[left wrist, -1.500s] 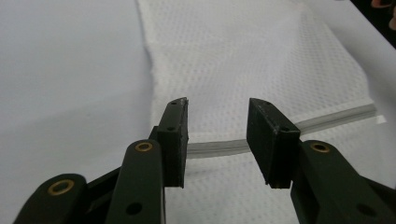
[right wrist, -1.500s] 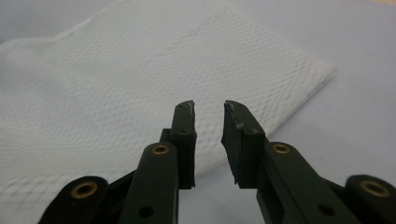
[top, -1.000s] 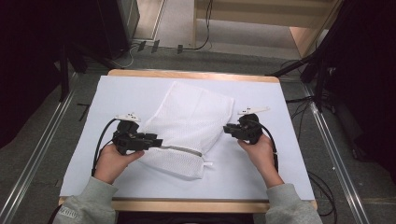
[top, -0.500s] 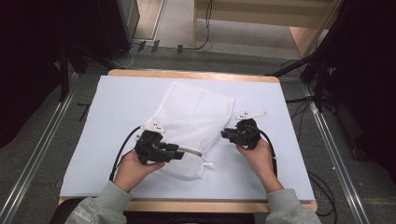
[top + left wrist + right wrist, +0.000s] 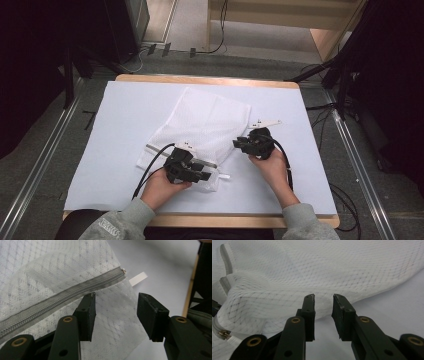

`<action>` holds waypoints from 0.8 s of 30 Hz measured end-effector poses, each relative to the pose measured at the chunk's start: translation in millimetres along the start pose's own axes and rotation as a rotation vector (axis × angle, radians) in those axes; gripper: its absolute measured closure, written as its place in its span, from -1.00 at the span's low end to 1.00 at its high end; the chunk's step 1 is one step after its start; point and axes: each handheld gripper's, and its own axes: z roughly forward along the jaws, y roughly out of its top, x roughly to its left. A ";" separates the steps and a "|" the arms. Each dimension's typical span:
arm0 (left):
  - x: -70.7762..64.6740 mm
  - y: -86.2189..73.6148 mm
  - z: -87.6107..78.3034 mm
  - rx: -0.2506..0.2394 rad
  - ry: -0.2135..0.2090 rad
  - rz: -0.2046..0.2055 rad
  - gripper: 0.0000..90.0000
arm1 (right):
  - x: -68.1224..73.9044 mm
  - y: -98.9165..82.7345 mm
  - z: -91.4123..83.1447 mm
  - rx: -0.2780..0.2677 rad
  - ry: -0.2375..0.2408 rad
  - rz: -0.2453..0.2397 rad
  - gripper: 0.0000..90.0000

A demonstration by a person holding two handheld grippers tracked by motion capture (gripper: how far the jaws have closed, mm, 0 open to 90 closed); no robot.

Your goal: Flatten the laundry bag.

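While the white mesh laundry bag [image 5: 210, 125] lies mid-tabletop [image 5: 125, 105], the left claw [image 5: 116, 312], just widened and spread, hovers over its zipper [image 5: 60, 301] end; the right claw [image 5: 323, 312], gapped and empty, faces the bag's 3 o'clock edge. Judged next: pinch the zipper pull.

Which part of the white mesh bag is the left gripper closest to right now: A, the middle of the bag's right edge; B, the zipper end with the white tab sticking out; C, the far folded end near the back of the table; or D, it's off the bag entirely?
B: in the left gripper view the left gripper stands open over the mesh bag just below the grey zipper, near its end with the white tab.
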 end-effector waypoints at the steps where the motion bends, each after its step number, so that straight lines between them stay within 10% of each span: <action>1: 0.4 -0.4 3.0 -0.002 0.006 -0.007 0.08 | -0.5 0.8 1.6 -0.003 -0.002 -0.005 0.60; 17: -8.5 -3.7 18.9 -0.024 -0.010 0.034 0.17 | -37.6 7.7 26.7 0.023 -0.117 0.067 0.11; 24: -10.9 -4.2 21.1 -0.015 0.001 0.064 0.52 | -40.4 10.1 35.4 0.022 -0.114 0.075 0.31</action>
